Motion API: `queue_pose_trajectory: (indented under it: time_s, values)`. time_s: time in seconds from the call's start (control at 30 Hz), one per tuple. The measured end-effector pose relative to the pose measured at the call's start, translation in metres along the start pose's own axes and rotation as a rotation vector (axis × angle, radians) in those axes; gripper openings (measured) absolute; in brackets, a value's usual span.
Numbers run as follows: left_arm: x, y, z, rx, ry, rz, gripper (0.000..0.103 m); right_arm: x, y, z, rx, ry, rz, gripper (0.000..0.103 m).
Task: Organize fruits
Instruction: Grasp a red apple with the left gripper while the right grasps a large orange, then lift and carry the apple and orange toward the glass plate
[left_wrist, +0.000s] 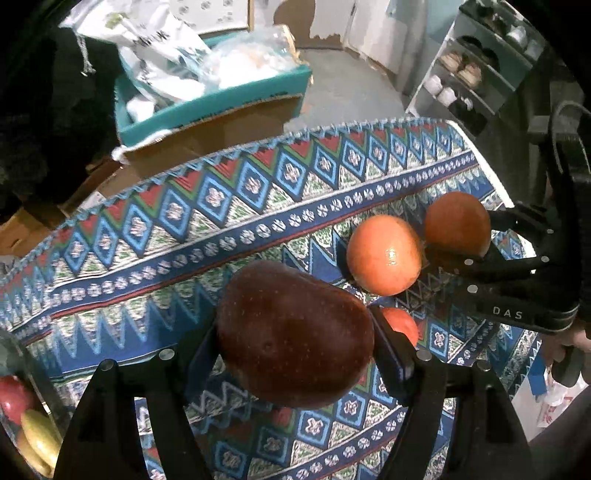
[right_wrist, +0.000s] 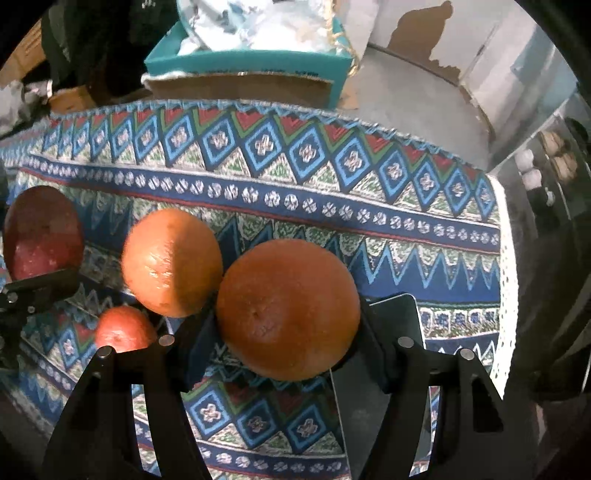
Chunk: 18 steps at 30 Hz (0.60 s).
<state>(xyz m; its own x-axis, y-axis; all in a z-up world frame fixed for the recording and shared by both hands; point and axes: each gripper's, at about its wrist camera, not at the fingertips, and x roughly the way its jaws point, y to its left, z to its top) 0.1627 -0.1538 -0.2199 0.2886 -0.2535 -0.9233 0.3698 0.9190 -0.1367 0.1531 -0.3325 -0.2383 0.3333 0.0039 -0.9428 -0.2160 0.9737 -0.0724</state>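
Patterned cloth on the table (left_wrist: 155, 236), both sides loaded: left hand-held gripper (left_wrist: 295, 354) clamps the red apple (left_wrist: 295, 336), right hand-held gripper (right_wrist: 288, 343) squeezes an orange (right_wrist: 288, 310), loose orange (right_wrist: 171, 262) between them

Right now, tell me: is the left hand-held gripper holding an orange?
No, the left hand-held gripper holds a dark red apple between its fingers.

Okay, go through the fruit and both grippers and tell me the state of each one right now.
Left gripper: shut on the red apple, lifted.
Right gripper: shut on the big orange.
Second orange: loose on the tablecloth.
Small orange: loose on the cloth.
Bowl fruit: resting at the edge.
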Motion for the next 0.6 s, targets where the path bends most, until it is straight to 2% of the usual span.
queue_pose_trajectory:
  time_s: [0.23,0.6]
  values:
    - [-0.036,0.005,-0.007,-0.011,-0.072,0.012,0.077,-0.039,0.004,0.003,0.048,-0.085,0.013,0.068]
    - [-0.1,0.014,-0.02,-0.026,-0.203,0.058,0.077,-0.105,0.025,0.003,0.054,-0.238,0.028,0.068]
